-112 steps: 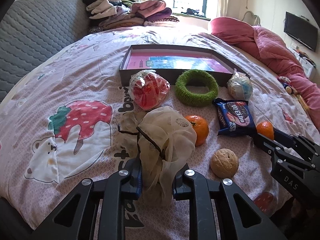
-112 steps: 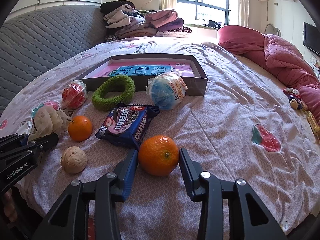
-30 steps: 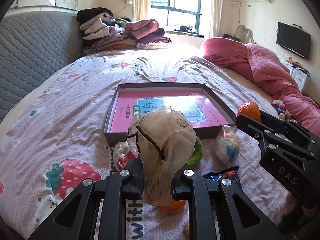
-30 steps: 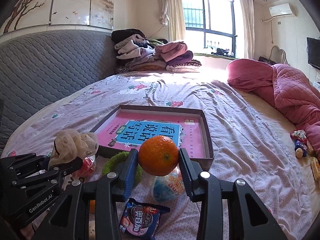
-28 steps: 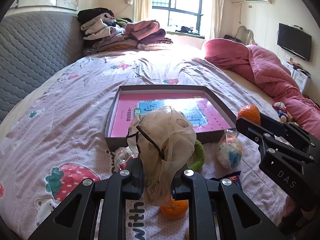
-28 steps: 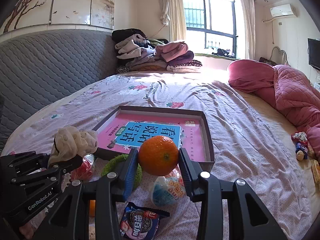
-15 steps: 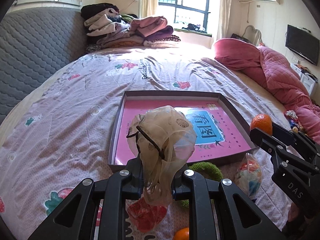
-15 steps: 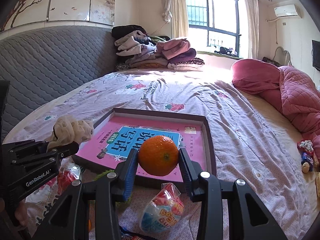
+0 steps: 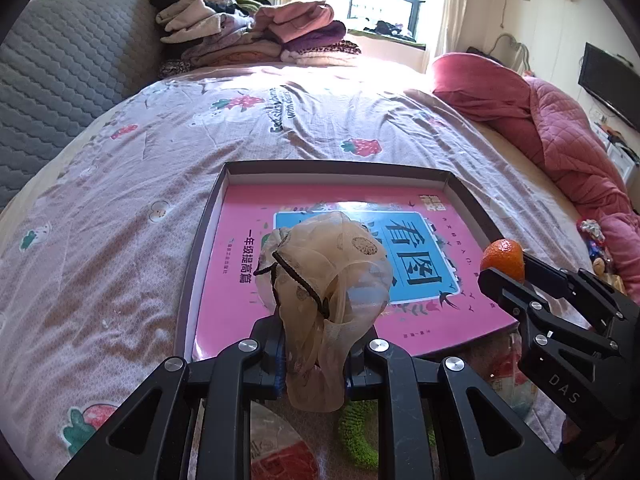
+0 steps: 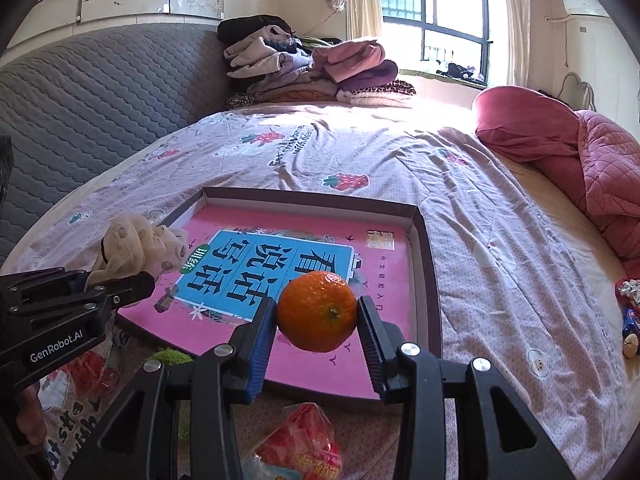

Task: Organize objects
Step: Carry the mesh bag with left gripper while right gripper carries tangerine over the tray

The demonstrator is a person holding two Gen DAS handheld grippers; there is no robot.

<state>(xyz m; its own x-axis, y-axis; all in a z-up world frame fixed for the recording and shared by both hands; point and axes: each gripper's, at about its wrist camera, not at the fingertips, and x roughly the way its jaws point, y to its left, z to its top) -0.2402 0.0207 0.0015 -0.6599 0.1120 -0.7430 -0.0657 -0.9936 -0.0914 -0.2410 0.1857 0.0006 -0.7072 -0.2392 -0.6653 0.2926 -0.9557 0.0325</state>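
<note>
Both tools have carried forward since a few seconds ago, when they were down among the loose things on the bedspread; now they hang over the near edge of the shallow box and the snacks have slid beneath them. The left gripper (image 9: 316,354) is clamped tight on a beige gauzy hair scrunchie (image 9: 326,280) that puffs up above its fingers, over the box's near left part. The right gripper (image 10: 317,330) is pinched on an orange (image 10: 318,311), held in the air above the near right part of the box, stem end facing the camera. Just below them lie a red snack bag (image 10: 302,446) and a fuzzy green ring (image 9: 360,432), close against the box's near wall. The box (image 10: 427,264) has a dark low rim all round and a pink book (image 10: 384,280) lying flat inside, filling most of the floor; its blue panel carries large Chinese characters, too distorted for me to read with confidence. The left tool's side reads "GenRobot.AI", the right one "DAS". Beyond the far rim the bedspread (image 9: 120,200) runs open and bare, printed with strawberries and "with dreams". Further back sit a heap of folded clothes (image 10: 312,68) and a pink quilt (image 9: 560,140).
</note>
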